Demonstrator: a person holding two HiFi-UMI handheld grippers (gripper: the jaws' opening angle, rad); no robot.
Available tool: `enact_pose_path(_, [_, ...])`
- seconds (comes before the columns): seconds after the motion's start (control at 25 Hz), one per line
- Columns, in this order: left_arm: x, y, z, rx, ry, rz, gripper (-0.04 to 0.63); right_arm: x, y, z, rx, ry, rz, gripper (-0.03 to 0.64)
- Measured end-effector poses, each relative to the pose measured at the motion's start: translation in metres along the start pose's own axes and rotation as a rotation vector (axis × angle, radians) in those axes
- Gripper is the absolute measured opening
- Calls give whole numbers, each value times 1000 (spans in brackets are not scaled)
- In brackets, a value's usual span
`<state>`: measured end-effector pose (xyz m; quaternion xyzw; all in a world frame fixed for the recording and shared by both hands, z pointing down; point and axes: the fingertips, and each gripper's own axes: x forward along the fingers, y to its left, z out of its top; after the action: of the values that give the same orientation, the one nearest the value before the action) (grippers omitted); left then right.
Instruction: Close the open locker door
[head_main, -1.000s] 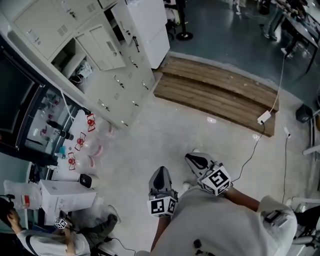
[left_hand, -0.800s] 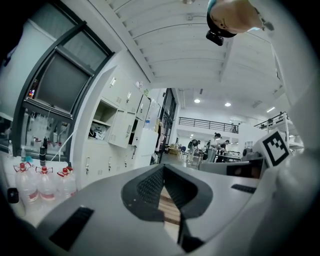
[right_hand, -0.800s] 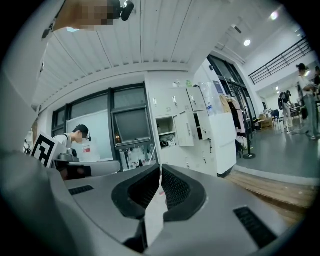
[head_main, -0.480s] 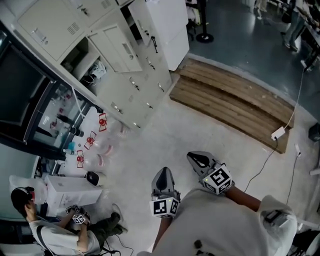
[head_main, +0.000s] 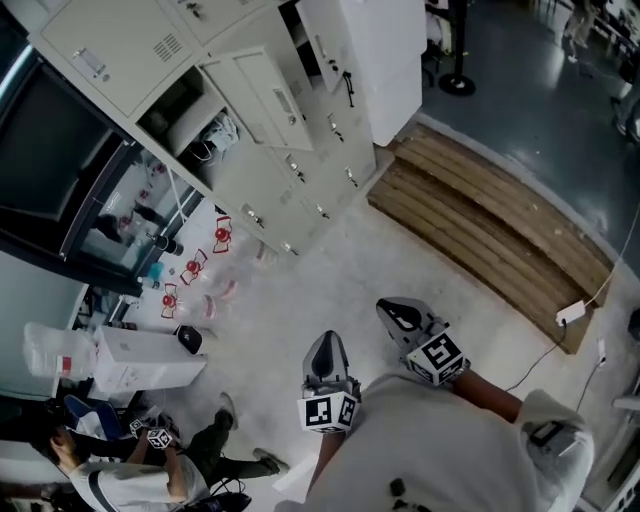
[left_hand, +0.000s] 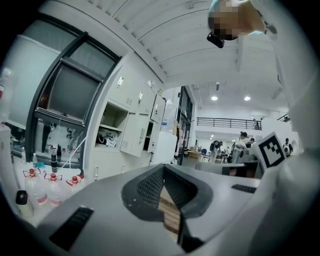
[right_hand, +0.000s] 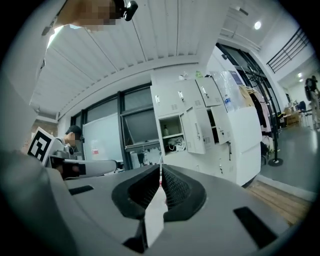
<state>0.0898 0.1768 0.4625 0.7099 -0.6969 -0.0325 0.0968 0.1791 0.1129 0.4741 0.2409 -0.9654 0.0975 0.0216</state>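
We record that the open locker door (head_main: 268, 98) has shifted lower and nearer in the upper left of the head view, so the approach is progressing. The door stands ajar, well apart from the left gripper (head_main: 325, 345) and the right gripper (head_main: 390, 310), both with jaws together and empty.

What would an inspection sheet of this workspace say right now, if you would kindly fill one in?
Surface: pale concrete floor, with a wooden platform beside the lockers.
Job's things: locker door swung open; white items in its compartment.
Clutter: red-capped bottles and a white box on the floor.
Grippers: left gripper and right gripper both shut, empty, well short of the lockers.
Cables: white cord with adapter at the platform's edge.
Surroundings: a person low on the floor at lower left; dark glass panel.
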Motion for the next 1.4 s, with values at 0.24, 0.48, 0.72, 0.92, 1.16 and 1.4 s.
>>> enact_pose_path(0.24, [44, -17, -2, -1, -8, 26, 8, 9, -57, 9, 4, -6, -8, 31])
enact_pose_path(0.48, [67, -17, -7, -4, 19, 31, 8, 14, -76, 1, 47, 5, 3, 31])
enact_pose_path(0.72, [106, -10, -14, -6, 35, -33, 8, 29, -98, -5, 53, 33, -34, 31])
enact_pose_path(0.92, [159, -1, -4, -14, 16, -93, 8, 57, -130, 6, 18, 40, -68, 32])
enact_pose_path(1.16, [226, 35, 24, 0, -22, -124, 8, 114, -165, 29, 11, 35, -94, 31])
enact_pose_path(1.4, [275, 78, 55, 15, -61, -130, 8, 176, -177, 51, 6, -14, -66, 32])
